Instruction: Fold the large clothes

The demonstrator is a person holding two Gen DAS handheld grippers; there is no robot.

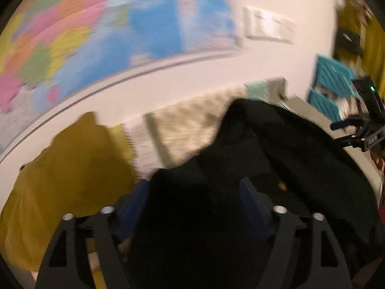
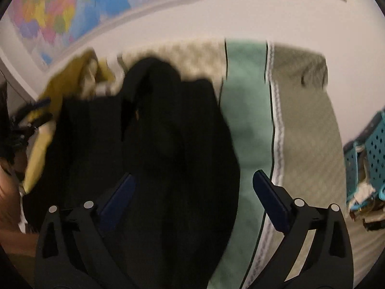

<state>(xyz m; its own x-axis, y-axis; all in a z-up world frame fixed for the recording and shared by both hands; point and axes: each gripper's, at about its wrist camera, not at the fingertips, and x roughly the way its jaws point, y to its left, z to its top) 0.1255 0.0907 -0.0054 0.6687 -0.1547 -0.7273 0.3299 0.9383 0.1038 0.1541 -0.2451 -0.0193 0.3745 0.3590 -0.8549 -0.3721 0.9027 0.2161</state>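
One black garment lies heaped on a striped bedspread in cream, green and grey, beside one mustard-yellow garment. A colourful wall map hangs behind. Two grippers hover over the black cloth: the left gripper and right gripper, both with jaws wide and holding nothing. Likely best to spread the cloth flat before folding.
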